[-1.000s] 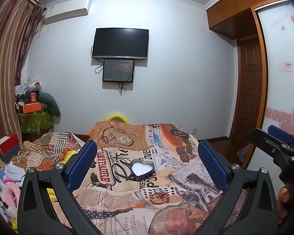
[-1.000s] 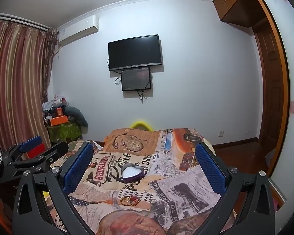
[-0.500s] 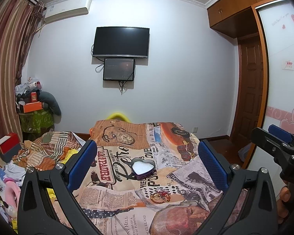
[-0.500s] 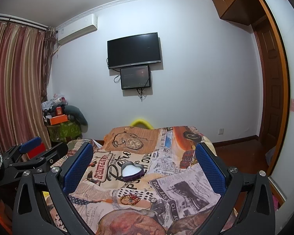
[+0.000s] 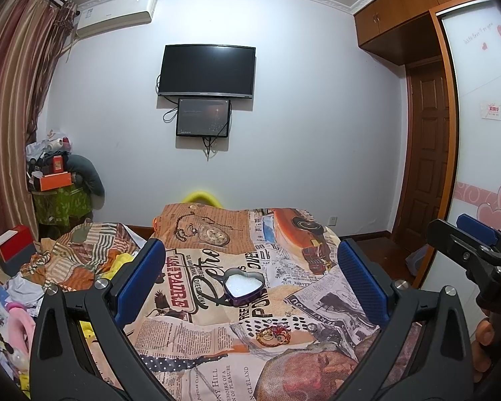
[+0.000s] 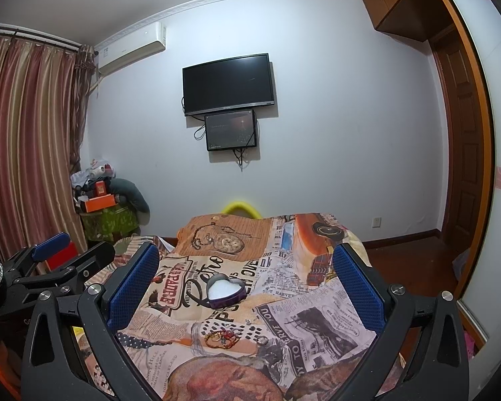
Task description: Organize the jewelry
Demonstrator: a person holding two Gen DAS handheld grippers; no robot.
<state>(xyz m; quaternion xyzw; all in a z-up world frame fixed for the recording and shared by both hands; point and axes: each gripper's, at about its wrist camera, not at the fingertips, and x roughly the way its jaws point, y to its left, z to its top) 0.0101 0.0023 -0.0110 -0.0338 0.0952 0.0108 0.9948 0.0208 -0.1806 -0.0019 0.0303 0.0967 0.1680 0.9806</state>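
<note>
A heart-shaped purple box (image 5: pixel 243 287) with white lining sits open on the printed cloth; it also shows in the right wrist view (image 6: pixel 224 292). A gold bracelet with red bits (image 5: pixel 273 332) lies nearer me, also seen from the right (image 6: pixel 221 338). Small rings lie beside it (image 5: pixel 312 327) (image 6: pixel 262 340). My left gripper (image 5: pixel 250 284) is open and empty, above the cloth. My right gripper (image 6: pixel 245 284) is open and empty too. Each gripper shows at the edge of the other's view.
The cloth-covered table (image 5: pixel 200 327) has a newspaper print. Rumpled bedding and clutter (image 5: pixel 73 260) lie to the left. A TV (image 5: pixel 207 70) hangs on the far wall. A wooden door (image 5: pixel 427 153) and wardrobe stand to the right.
Both grippers have tilted slightly, so the table sits a little lower in view. Nothing on the cloth has moved.
</note>
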